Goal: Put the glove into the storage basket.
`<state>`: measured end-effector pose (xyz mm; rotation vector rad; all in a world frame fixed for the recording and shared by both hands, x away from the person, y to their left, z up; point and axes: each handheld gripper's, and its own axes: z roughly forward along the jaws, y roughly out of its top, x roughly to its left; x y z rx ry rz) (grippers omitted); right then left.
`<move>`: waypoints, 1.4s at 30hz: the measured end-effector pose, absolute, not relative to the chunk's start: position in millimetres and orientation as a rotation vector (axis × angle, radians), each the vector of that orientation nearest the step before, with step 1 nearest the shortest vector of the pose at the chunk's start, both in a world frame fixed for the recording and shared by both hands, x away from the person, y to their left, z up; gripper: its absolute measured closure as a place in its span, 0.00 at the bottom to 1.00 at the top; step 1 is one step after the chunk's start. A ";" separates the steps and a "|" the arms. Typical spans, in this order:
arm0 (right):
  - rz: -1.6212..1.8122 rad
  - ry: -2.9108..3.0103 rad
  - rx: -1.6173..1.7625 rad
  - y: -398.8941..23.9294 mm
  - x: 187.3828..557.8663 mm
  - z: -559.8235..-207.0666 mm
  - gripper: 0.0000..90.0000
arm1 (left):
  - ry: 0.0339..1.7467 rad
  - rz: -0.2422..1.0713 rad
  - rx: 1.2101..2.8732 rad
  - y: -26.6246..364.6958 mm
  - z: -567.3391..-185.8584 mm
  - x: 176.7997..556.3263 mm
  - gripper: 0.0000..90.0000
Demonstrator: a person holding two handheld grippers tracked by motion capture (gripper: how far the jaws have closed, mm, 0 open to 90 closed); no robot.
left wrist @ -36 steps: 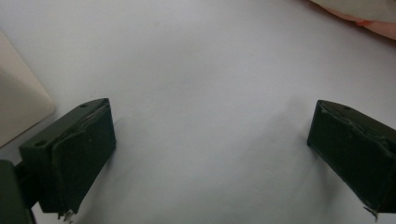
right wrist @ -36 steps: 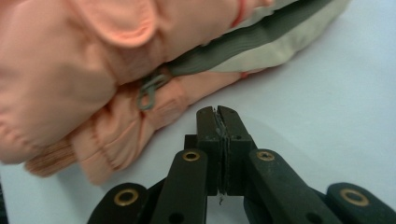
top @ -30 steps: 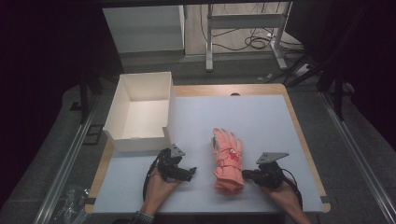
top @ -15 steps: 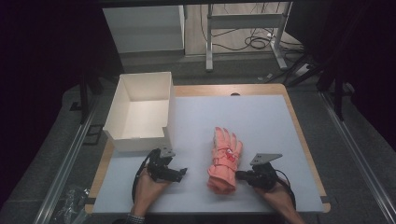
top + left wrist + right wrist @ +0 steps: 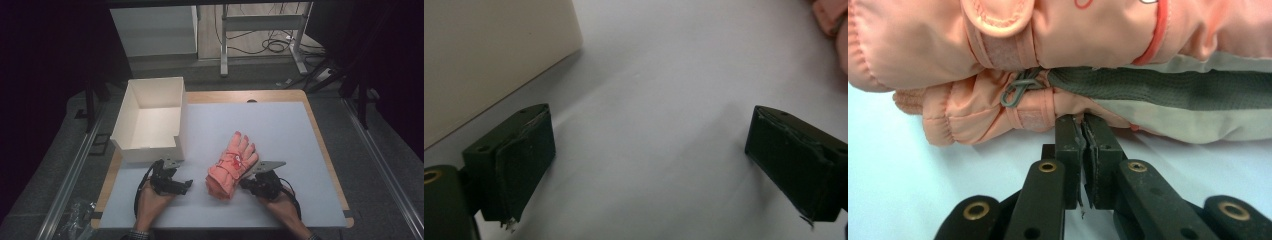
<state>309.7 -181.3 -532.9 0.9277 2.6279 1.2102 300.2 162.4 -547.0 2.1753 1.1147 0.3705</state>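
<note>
1. Progress looked early: the pink gloves (image 5: 231,167) lay stacked as a pair on the tabletop (image 5: 280,130), low and centre in the high view, and the open white box (image 5: 150,120) in the upper left of the tabletop was empty inside.
2. Judging from that layout, the likely aim was to get the gloves into the box; nothing had been lifted or placed yet, so the grasp, the carry and the drop all seemed left to do.
3. The right gripper (image 5: 245,183) sat at the lower right edge of the gloves. In the right gripper view its fingers (image 5: 1068,145) were pressed together, tips right at the cuff of the lower glove; whether they pinched a little fabric or merely touched it could not be told.
4. The left gripper (image 5: 187,184) rested low and left of the gloves, just below the box's front wall. Its fingers (image 5: 519,155) stood wide apart with only bare tabletop between them, and they had eased slightly inward in the last moment; a corner of a glove showed at the upper right of the left gripper view.
5. The gloves were padded, salmon-pink winter gloves, one on top of the other, fingertips pointing toward the upper right of the high view. Close up they showed gathered elastic cuffs, a pink strap tab, a small grey metal clip (image 5: 1019,89) and a grey-and-cream palm panel (image 5: 1178,100).
</note>
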 end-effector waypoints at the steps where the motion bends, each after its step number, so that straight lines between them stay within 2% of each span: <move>1: 1.210 2.628 0.928 -181.3 309.7 -532.9 0.94 | 1.115 0.370 2.175 162.4 -547.0 300.2 0.07; 22: 1.161 2.575 0.925 -153.8 339.3 -533.4 0.94 | 1.113 0.389 2.145 162.8 -551.4 299.9 0.03; 27: 1.146 2.577 0.894 -153.7 335.2 -532.3 0.90 | 1.113 0.387 2.142 163.0 -551.6 300.0 0.02; 32: 1.147 2.560 0.878 -163.2 331.4 -526.8 0.82 | 1.114 0.385 2.140 163.1 -551.6 300.1 0.02; 36: 1.140 2.499 0.926 -186.4 333.3 -520.6 0.70 | 1.115 0.385 2.139 163.2 -551.7 300.0 0.02; 39: 1.134 2.477 0.954 -196.6 335.2 -519.2 0.65 | 1.114 0.385 2.139 163.2 -551.7 299.9 0.02; 42: 1.103 2.426 1.020 -220.6 340.9 -518.4 0.53 | 1.116 0.384 2.137 163.2 -551.7 299.8 0.03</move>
